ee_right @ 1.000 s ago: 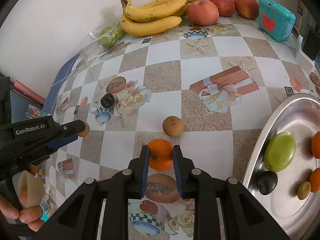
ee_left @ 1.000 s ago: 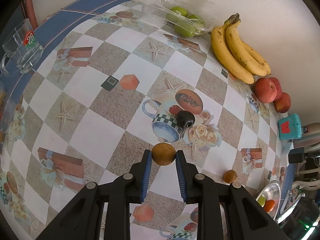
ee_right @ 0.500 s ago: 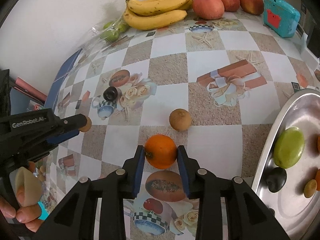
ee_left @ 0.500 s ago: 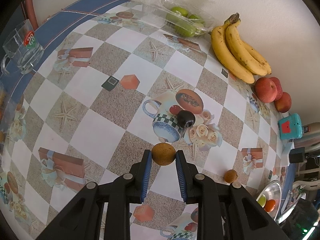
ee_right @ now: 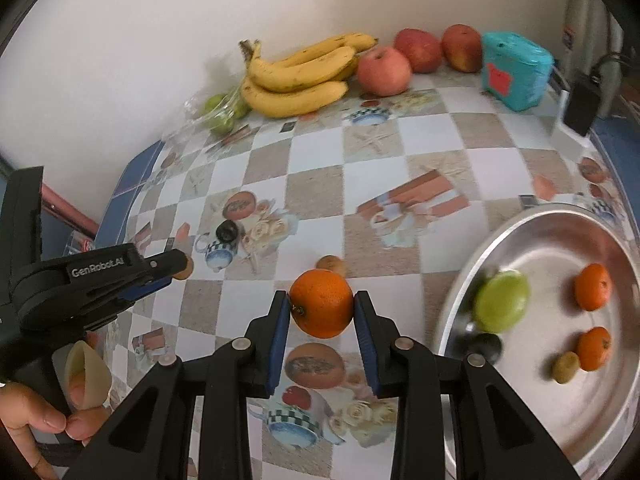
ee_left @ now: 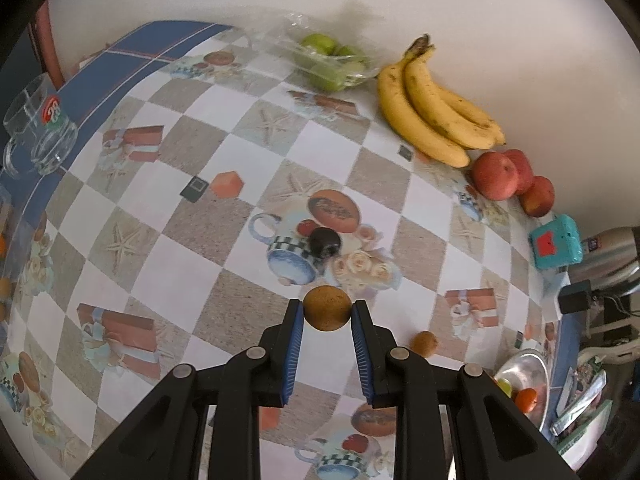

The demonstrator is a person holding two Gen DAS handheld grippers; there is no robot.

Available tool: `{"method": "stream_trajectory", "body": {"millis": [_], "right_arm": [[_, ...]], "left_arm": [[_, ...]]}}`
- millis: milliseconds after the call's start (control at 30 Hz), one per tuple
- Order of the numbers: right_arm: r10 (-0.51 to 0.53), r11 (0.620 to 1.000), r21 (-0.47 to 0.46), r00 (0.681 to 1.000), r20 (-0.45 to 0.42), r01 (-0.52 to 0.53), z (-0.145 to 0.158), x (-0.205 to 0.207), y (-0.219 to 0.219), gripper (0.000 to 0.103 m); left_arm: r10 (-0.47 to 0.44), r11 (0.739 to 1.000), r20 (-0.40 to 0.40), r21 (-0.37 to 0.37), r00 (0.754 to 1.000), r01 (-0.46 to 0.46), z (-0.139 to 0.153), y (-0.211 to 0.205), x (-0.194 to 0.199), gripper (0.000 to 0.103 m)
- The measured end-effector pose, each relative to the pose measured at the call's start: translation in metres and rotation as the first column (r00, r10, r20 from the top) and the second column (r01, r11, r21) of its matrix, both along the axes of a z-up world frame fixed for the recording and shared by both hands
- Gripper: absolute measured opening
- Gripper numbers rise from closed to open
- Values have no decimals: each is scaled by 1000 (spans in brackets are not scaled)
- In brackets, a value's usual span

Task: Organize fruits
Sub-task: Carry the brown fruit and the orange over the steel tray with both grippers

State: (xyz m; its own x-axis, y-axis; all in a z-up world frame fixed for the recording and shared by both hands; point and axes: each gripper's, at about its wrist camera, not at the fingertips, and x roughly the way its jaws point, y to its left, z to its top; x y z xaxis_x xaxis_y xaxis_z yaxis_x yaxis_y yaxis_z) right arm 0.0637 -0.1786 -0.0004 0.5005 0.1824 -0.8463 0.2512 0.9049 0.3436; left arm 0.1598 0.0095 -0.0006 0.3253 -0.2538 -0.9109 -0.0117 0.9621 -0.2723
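My left gripper (ee_left: 327,314) is shut on a small brown round fruit (ee_left: 327,308) and holds it above the table. It also shows in the right wrist view (ee_right: 182,269). My right gripper (ee_right: 321,312) is shut on an orange (ee_right: 321,308), lifted above the table. A second brown fruit (ee_right: 331,265) lies on the table just beyond it. A dark plum (ee_left: 325,242) lies mid-table. The steel bowl (ee_right: 472,272) at the right holds a green fruit (ee_right: 502,301), two small oranges, a brown fruit and a dark fruit.
Bananas (ee_right: 296,76), red apples (ee_right: 384,70) and bagged green fruit (ee_left: 332,64) line the wall. A teal box (ee_right: 514,70) stands at the far right. A glass mug (ee_left: 38,124) stands at the table's left edge.
My right gripper has lifted the orange off the table and swung right, so more of the bowl shows. My left gripper has risen a little with the brown fruit.
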Motion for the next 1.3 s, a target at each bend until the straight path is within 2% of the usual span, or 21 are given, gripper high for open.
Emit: {"method": "stream_trajectory", "body": {"millis": [300, 567, 800, 1000, 1100, 1300], "right_arm": [[-105, 994, 2, 994, 16, 105, 13, -23, -40, 34], [-233, 972, -25, 972, 11, 233, 15, -47, -91, 34], [-338, 941, -26, 941, -4, 337, 11, -73, -137, 34], [-388, 922, -25, 922, -9, 387, 14, -87, -157, 34], [-386, 922, -40, 922, -13, 386, 17, -89, -159, 34], [-349, 937, -4, 936, -40, 349, 10, -85, -157, 34]], "left_arm": [[-72, 997, 31, 2, 997, 72, 14, -30, -14, 27], [-186, 982, 41, 14, 982, 186, 19, -76, -36, 27], [-331, 944, 32, 25, 943, 330, 18, -129, -64, 27], [-464, 885, 15, 39, 886, 463, 12, -176, -96, 27], [-516, 855, 4, 53, 856, 516, 5, -195, -110, 27], [-545, 835, -29, 69, 838, 546, -12, -209, -121, 27]]}}
